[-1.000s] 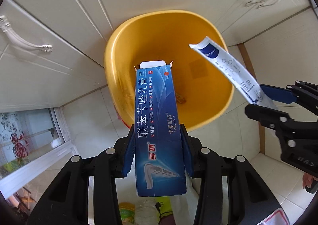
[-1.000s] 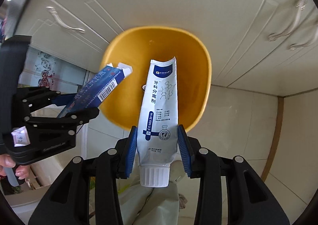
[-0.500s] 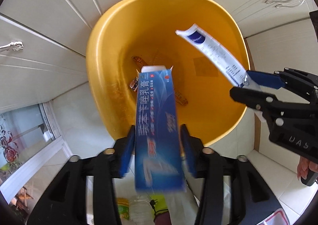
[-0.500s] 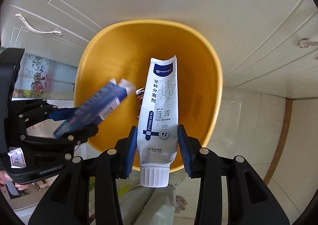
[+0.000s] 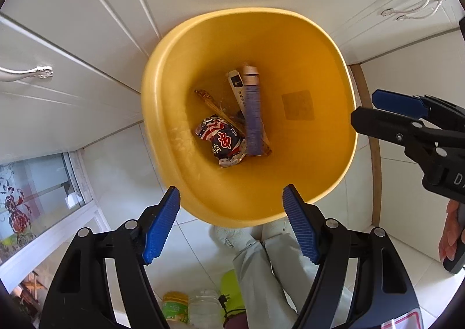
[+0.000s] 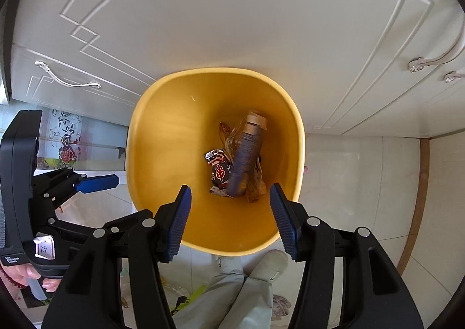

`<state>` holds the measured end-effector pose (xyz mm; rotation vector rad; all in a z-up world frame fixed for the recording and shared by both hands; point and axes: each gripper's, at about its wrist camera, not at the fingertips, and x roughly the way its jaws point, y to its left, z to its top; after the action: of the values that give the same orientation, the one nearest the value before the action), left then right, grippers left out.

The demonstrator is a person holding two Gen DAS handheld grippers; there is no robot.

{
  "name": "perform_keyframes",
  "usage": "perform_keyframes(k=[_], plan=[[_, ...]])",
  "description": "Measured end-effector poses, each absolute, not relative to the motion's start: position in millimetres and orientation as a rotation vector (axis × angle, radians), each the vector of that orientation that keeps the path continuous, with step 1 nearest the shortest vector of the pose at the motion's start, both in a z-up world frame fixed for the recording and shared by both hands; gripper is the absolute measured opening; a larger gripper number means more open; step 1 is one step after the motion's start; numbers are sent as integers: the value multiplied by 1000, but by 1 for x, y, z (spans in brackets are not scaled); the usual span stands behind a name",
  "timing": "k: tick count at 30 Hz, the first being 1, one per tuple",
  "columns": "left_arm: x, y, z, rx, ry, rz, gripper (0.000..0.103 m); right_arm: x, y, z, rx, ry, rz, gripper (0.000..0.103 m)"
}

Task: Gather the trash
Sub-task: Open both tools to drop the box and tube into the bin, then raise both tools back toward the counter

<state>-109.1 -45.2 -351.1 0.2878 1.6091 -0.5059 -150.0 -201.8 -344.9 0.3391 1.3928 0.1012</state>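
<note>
A yellow bin stands on the floor below both grippers. In it lie a blue toothpaste box, blurred, a white tube partly under it, a crumpled snack wrapper and a brown wrapper. My left gripper hangs over the bin's near rim, its jaws opening with nothing between them. My right gripper is above the bin too, jaws opening and empty, with the blue box and snack wrapper below. Each gripper shows in the other's view: the right, the left.
White cabinet doors with silver handles rise behind the bin. A person's pale trouser legs and shoes stand on the tiled floor before it. Bottles sit near the feet. A flowered glass door is at left.
Both grippers opened and let go. The blue box dropped from the left gripper and the white tube from the right; both now lie in the bin.
</note>
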Motion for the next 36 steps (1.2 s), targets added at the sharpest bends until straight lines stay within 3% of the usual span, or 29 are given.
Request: perform_keyframes(k=[14, 26, 36], plan=[[-139, -22, -283, 194, 1501, -447, 73, -196, -194, -274, 298, 1285, 118, 57], [-175, -2, -169, 89, 1276, -352, 74, -239, -195, -144, 197, 1033, 124, 60], [-134, 11, -98, 21, 1109, -287, 75, -209, -193, -62, 182, 846, 111, 61]])
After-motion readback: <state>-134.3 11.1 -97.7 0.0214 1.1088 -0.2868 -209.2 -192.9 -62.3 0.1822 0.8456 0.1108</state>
